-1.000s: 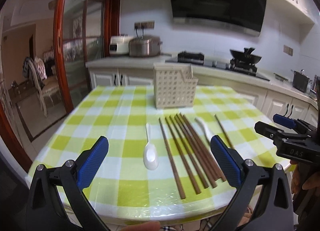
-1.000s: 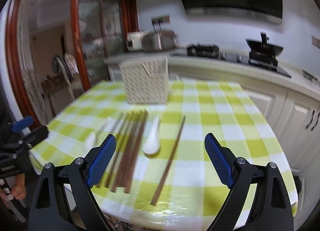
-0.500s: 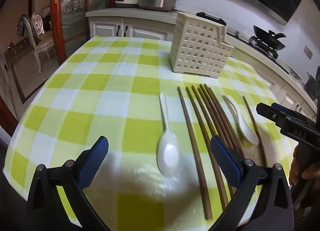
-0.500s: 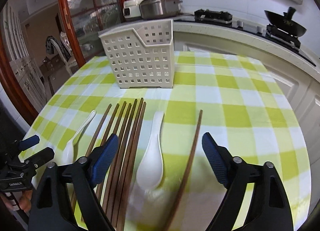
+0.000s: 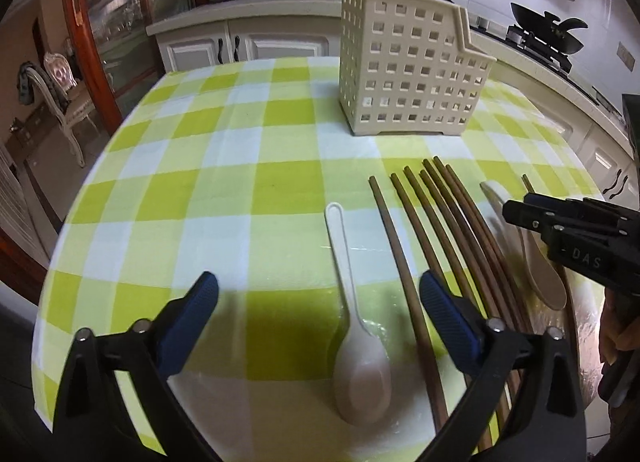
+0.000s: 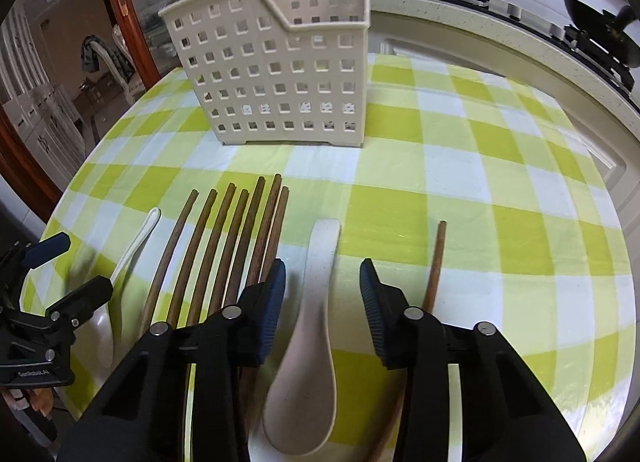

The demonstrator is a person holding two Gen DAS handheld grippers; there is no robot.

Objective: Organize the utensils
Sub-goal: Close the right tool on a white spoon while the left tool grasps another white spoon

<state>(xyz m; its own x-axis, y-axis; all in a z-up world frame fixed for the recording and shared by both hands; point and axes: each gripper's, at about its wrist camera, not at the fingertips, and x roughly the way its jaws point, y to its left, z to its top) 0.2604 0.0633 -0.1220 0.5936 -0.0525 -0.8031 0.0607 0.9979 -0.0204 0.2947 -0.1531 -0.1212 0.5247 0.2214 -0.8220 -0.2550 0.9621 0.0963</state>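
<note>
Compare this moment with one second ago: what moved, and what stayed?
Both grippers came down toward the table. The left gripper, fingers wide, now straddles the left spoon. The right gripper narrowed around the right spoon without gripping it. Spoons, chopsticks and basket stayed put.

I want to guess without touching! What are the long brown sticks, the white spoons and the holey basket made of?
Chopsticks: probably wood, since they are brown, matte and streaky. The spoon between the right gripper's fingers and the other spoon in front of the left gripper: smooth, glossy white, likely ceramic, maybe plastic. Basket: cream moulded plastic with neat square holes.
</note>
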